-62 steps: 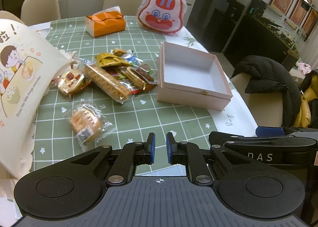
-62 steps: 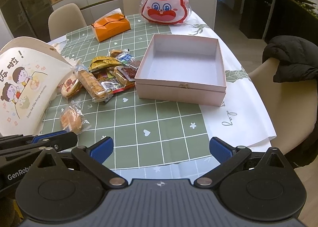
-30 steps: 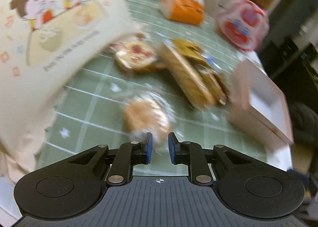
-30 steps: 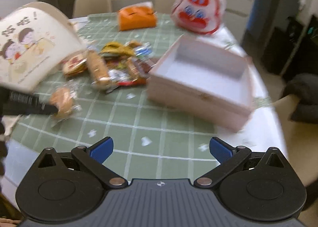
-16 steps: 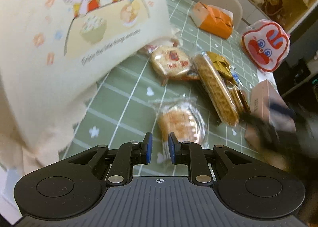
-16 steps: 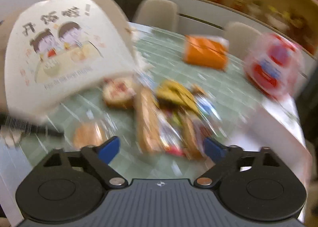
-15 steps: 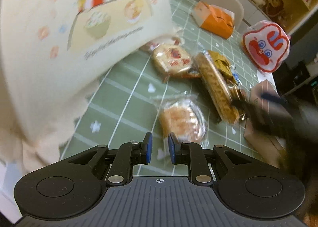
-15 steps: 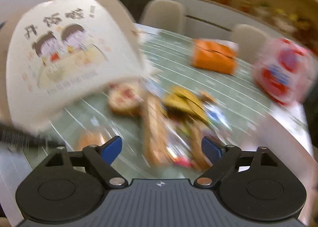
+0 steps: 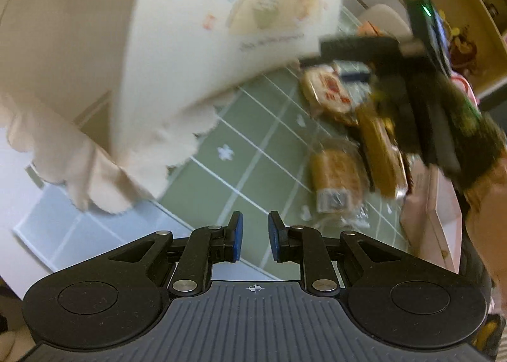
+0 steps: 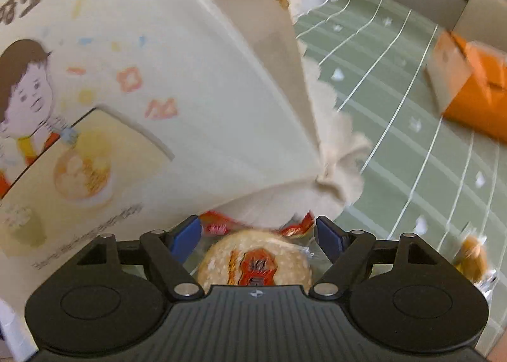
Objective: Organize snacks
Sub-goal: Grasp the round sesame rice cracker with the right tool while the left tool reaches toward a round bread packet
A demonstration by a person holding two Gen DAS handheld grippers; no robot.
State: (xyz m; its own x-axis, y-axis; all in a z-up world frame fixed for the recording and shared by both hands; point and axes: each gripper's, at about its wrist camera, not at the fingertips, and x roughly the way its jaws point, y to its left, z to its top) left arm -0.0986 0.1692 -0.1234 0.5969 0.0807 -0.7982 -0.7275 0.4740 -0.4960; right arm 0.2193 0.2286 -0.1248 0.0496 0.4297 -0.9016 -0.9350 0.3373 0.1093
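Wrapped snacks lie on the green checked tablecloth [image 9: 253,172]. A round rice cracker with a red label [image 10: 253,262] lies between the fingers of my right gripper [image 10: 258,233], whose jaws stand open around it without touching it. It also shows in the left wrist view [image 9: 329,92], under the right gripper's body. A square wrapped cracker [image 9: 336,178] and a long golden biscuit pack [image 9: 380,153] lie nearby. My left gripper [image 9: 255,237] hovers near the table's edge, empty, its jaws nearly closed with a narrow gap.
A large cream cartoon-print bag [image 10: 126,92] stands right behind the round cracker and fills the left of both views [image 9: 158,61]. An orange tissue box [image 10: 472,89] sits far right. The pink box's edge [image 9: 440,216] shows at the right.
My right gripper has swung left and dropped down over the round cracker beside the bag. My left gripper has drawn back toward the table's near-left edge. Both views are blurred by motion.
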